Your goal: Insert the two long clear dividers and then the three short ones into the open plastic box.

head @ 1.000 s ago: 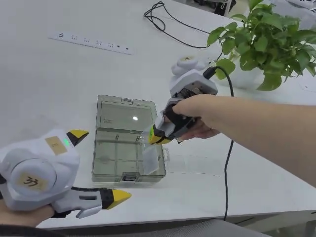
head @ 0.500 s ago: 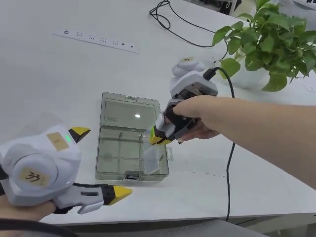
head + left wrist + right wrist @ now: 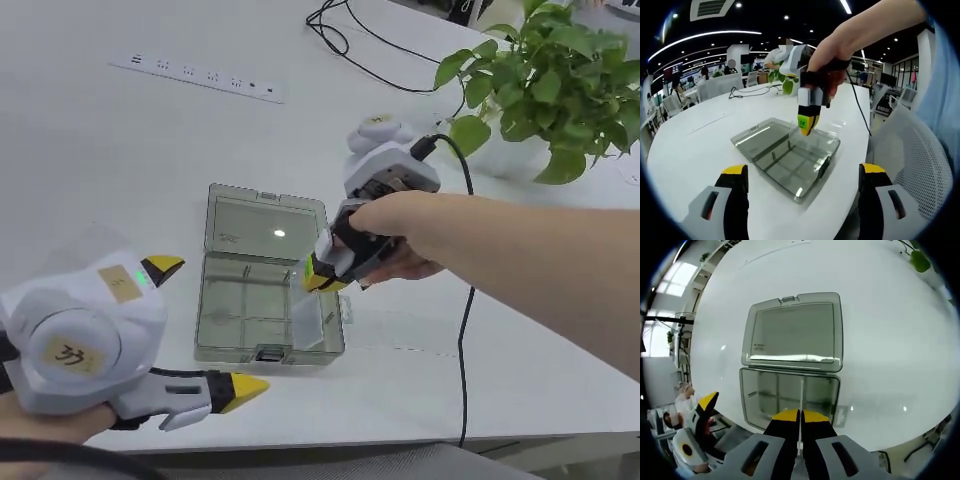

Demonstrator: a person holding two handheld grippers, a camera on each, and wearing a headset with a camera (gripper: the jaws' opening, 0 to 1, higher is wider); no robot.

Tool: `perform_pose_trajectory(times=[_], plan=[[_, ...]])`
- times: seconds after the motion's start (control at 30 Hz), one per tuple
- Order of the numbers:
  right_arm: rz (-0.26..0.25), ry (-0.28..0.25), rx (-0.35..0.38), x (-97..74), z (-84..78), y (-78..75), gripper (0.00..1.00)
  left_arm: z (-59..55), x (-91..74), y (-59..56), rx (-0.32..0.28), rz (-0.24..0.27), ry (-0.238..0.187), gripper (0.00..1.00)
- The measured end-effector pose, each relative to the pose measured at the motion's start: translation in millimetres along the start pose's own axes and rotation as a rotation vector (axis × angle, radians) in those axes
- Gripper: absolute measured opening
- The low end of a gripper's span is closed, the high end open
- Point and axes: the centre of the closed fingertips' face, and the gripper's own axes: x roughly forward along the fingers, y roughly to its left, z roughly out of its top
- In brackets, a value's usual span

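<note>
Right hand-held gripper (image 3: 318, 280), a hand (image 3: 395, 235) wrapped round it: jaws clenched on a short clear divider (image 3: 306, 318). In the right gripper view the divider (image 3: 801, 390) runs edge-on, a thin line straight ahead of the tips of this hand-held gripper (image 3: 800, 415).

- Divider hangs below the yellow tips, its lower end inside the open plastic box (image 3: 203, 300), at the box's side nearest this hand-held gripper. Whether it is seated in a slot, cannot tell.
- Box (image 3: 744, 390) lies directly under and ahead of the jaws; partitions stand in it (a grid of compartments shows through the clear walls). Lid (image 3: 262, 225) folded flat on the surface (image 3: 120, 160), beyond the tray from the tips.
- Left hand-held gripper (image 3: 205, 327): jaws spread wide, nothing between them, held off the box's other side, well apart from the right one. Its own view looks across the box (image 3: 765, 165) at the right hand-held gripper (image 3: 806, 125), between the jaws of the left hand-held gripper (image 3: 803, 170).
- Beyond the right hand-held gripper: potted plant (image 3: 550, 80), black cable (image 3: 465, 300), power strip (image 3: 200, 78).
</note>
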Motion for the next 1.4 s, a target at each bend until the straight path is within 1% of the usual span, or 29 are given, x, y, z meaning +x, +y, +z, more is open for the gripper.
perform_pose_trajectory(times=[0.17,0.27,0.37,0.43,0.57,0.63,0.67,0.73,0.77,0.83,0.9,0.97,1.2,1.4], plan=[[-0.002,0.006,-0.003,0.6,3.4,-2.0,0.02,-1.2,-0.1,-1.3,0.002,-0.001,0.002,0.93],[-0.012,0.016,-0.014,-1.6,1.9,-0.3,0.02,-2.7,0.5,-2.1,0.003,-0.003,0.006,0.93],[-0.009,0.012,-0.005,-1.3,-1.2,0.9,0.02,-3.0,0.5,-2.2,0.003,-0.002,0.006,0.93],[0.002,0.011,0.009,-0.3,1.5,0.3,0.02,-3.4,0.5,-2.7,0.006,-0.004,0.009,0.92],[0.002,0.011,0.011,-1.8,-1.6,2.2,0.02,-4.5,0.5,-3.0,0.008,-0.005,0.013,0.92],[-0.002,0.011,0.007,-0.2,2.5,-0.6,0.02,-4.4,0.6,-2.6,0.010,-0.003,0.012,0.92],[0.005,0.008,0.014,0.2,2.4,0.4,0.02,-4.4,0.5,-2.6,0.007,-0.004,0.012,0.92],[-0.005,0.009,0.005,-0.1,0.6,-0.3,0.02,-4.5,0.4,-1.9,0.005,-0.001,0.012,0.91],[0.000,0.008,0.011,-0.2,-0.3,0.8,0.02,-4.7,0.5,-2.0,0.007,-0.002,0.012,0.91],[0.001,0.008,0.014,1.6,3.4,-1.7,0.02,-5.1,0.7,-2.2,0.006,-0.001,0.013,0.91],[0.006,0.008,0.020,2.3,0.9,-0.4,0.02,-5.4,0.8,-2.6,0.005,-0.003,0.013,0.91],[0.002,0.008,0.012,4.2,2.1,-3.8,0.02,-5.6,0.6,-2.2,0.004,-0.001,0.013,0.91],[-0.004,0.004,0.008,4.0,-3.8,0.1,0.02,-5.7,1.2,-2.4,-0.005,-0.001,0.010,0.92],[-0.011,-0.013,-0.001,5.3,-6.4,3.6,0.02,-6.0,2.1,-3.5,-0.005,-0.005,0.012,0.92]])
